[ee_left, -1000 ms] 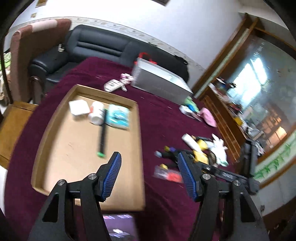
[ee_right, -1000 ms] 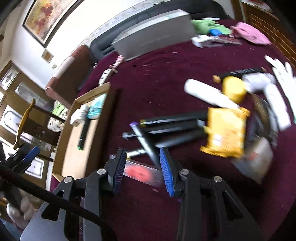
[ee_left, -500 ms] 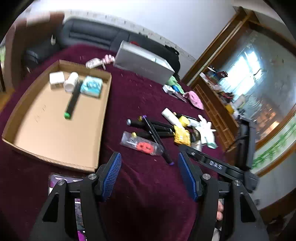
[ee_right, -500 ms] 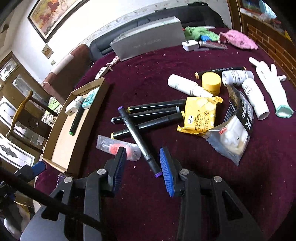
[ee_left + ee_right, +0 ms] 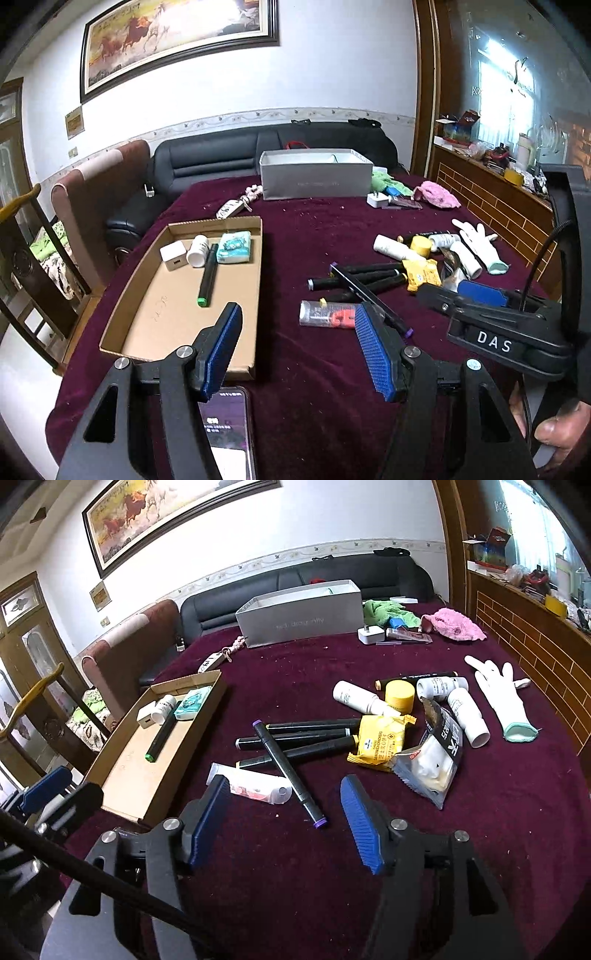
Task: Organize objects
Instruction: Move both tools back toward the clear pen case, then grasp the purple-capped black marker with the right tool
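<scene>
Two grippers: both hover above the maroon tablecloth [image 5: 369,664] with nothing between their blue pads
Left gripper [image 5: 301,352]: jaws spread wide, released, held over the near edge of the cloth just beside the near right corner of the cardboard tray [image 5: 258,288]
Right gripper [image 5: 284,823]: jaws also spread wide and holding nothing, poised just short of the purple-capped marker [image 5: 286,766]; seen from the left wrist, its body [image 5: 480,295] hangs to the right of the tray, above the marker pile
Cardboard tray: shallow, open-topped, on the left part of the cloth; its far end holds a white charger cube [image 5: 173,255], a white pill bottle [image 5: 197,251], a green-tipped black marker [image 5: 207,275] and a teal tissue pack [image 5: 234,246], side by side, the marker's green tip pointing toward the near end
Marker pile: right of the tray, three black markers [image 5: 306,734] lie roughly parallel, with the purple-capped marker crossing diagonally over them
Clear pouch [image 5: 255,786]: between the tray and the purple-capped marker, red contents inside, touching the marker
Snacks and bottles: further right of the tray, a yellow cracker packet [image 5: 382,742] rests against the marker ends, with a white tube [image 5: 360,698], a yellow jar [image 5: 399,696] and a dark snack bag [image 5: 436,753] close by
White glove [image 5: 502,698]: far right of the tray, flat on the cloth
Grey box [image 5: 303,616]: beyond the tray, at the far side
Phone [image 5: 227,432]: screen lit, just past the tray's near edge, below the left gripper
</scene>
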Available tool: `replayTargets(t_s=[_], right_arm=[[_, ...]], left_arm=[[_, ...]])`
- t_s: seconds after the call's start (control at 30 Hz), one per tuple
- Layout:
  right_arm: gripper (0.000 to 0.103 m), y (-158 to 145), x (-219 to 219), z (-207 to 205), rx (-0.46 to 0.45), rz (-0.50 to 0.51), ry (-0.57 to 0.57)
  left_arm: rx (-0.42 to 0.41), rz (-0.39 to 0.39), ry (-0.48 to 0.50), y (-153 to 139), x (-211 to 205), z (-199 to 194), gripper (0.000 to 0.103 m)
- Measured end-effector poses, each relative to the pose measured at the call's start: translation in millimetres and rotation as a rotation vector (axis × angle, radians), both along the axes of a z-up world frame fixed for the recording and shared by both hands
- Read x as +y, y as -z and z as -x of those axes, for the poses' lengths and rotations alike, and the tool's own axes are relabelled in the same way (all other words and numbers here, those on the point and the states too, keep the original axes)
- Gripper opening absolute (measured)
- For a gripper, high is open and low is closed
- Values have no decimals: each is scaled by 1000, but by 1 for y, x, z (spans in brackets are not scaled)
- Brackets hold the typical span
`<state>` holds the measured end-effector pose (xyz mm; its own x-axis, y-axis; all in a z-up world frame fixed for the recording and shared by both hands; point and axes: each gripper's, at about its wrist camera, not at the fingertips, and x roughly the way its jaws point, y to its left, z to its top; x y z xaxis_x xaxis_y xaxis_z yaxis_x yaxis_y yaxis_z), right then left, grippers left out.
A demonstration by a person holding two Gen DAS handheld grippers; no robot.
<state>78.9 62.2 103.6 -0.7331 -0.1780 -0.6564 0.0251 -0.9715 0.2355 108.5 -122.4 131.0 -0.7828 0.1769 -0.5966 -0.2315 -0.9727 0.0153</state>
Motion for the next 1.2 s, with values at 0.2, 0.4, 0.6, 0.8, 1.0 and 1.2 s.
replayTargets(t_s=[0.2, 0.4, 0.6, 0.8, 1.0, 1.2], right_arm=[[62, 6, 4, -2, -22, 12, 5], [62, 8, 6, -1, -39, 13, 3], [62, 11, 4, 4, -55, 10, -6], [62, 15, 4, 16, -97, 11, -23], [62, 16, 5, 47, -150, 52, -70], [57, 39, -8, 95, -267, 75, -116]], left_arm=[[-21, 11, -4, 4, 3, -1, 58], [-42, 17, -6, 9, 5, 1, 58], [-75, 13, 0, 17, 5, 6, 58], [-156, -43, -11, 31, -2, 17, 58], [-242, -149, -23, 49, -14, 24, 58], [-264, -205, -20, 51, -26, 28, 58]])
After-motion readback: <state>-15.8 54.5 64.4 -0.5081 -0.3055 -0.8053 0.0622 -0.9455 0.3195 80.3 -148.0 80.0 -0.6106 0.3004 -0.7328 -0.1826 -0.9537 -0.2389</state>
